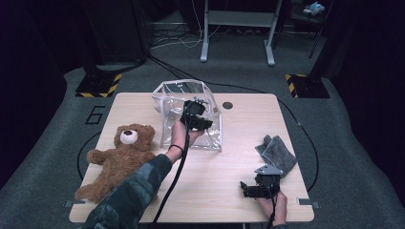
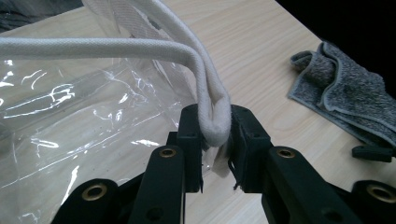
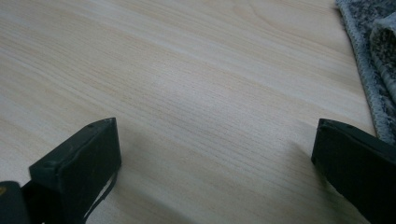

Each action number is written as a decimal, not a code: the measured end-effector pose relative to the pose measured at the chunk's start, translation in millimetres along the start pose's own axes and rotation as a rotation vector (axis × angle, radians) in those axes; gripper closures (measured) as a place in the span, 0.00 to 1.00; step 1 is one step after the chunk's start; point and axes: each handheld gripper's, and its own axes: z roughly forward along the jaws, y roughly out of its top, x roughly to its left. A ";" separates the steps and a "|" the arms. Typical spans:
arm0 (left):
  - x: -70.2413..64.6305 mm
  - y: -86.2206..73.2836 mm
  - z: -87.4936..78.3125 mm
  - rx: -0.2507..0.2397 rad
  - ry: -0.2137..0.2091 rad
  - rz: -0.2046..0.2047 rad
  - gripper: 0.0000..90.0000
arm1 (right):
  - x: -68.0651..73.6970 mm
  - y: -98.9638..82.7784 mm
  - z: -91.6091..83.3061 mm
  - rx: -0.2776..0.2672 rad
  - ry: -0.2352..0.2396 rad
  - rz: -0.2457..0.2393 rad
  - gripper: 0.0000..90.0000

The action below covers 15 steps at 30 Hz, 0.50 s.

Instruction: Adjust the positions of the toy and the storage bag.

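A clear plastic bag (image 1: 191, 114) with white rope handles stands at the table's back middle. My left gripper (image 1: 195, 119) is over the bag's front wall, shut on the bag's white rope handle (image 2: 212, 116); both pads press the looped cord, with the clear plastic (image 2: 79, 140) of the bag behind. A brown teddy bear (image 1: 117, 160) lies at the front left of the table. My right gripper (image 1: 248, 190) rests near the front right edge, its jaws wide open over bare wood (image 3: 210, 116), with nothing between them.
A folded grey towel (image 1: 277, 152) lies at the right, just behind the right gripper; its edge (image 3: 369, 56) shows in the right gripper view. A small dark round hole (image 1: 227, 105) marks the tabletop beside the bag. A metal stand (image 1: 239, 28) is on the floor beyond.
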 end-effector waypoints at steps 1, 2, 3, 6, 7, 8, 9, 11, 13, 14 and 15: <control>-2.0 0.2 0.8 0.000 -0.008 0.001 0.83 | 0.2 0.0 0.0 -0.001 0.003 0.002 0.01; -3.7 0.1 1.5 -0.002 -0.007 0.000 0.83 | 0.2 0.0 0.0 -0.001 0.001 0.003 0.01; -5.0 0.3 1.9 -0.002 -0.016 0.002 0.83 | 0.3 0.0 -0.2 0.000 0.004 0.004 0.01; -3.6 -0.2 1.5 -0.003 -0.019 0.021 0.81 | -0.1 -0.1 -0.2 -0.002 0.004 -0.001 0.01; -1.4 -0.8 0.8 -0.007 -0.029 0.007 0.79 | -0.1 -0.1 -0.2 -0.002 0.004 0.000 0.01; 0.8 -1.2 -0.4 -0.010 -0.034 -0.006 0.75 | -0.1 -0.1 -0.2 -0.002 0.004 0.000 0.01; 3.3 -1.2 -1.9 -0.012 -0.027 -0.009 0.68 | -0.1 -0.1 -0.2 -0.002 0.004 0.000 0.01; 8.1 -1.9 -5.1 -0.017 -0.030 -0.023 0.56 | 0.0 -0.1 -0.3 -0.002 0.003 0.000 0.01; 12.4 -2.7 -9.8 -0.015 -0.021 -0.013 0.47 | 0.1 -0.2 -0.3 -0.002 0.002 0.000 0.01; 14.7 -3.3 -12.6 -0.013 -0.015 0.000 0.42 | 0.1 -0.2 -0.4 -0.002 0.002 -0.001 0.01; 17.7 -4.2 -16.0 -0.015 -0.016 0.001 0.40 | -0.1 -0.2 -0.4 -0.002 0.004 0.000 0.01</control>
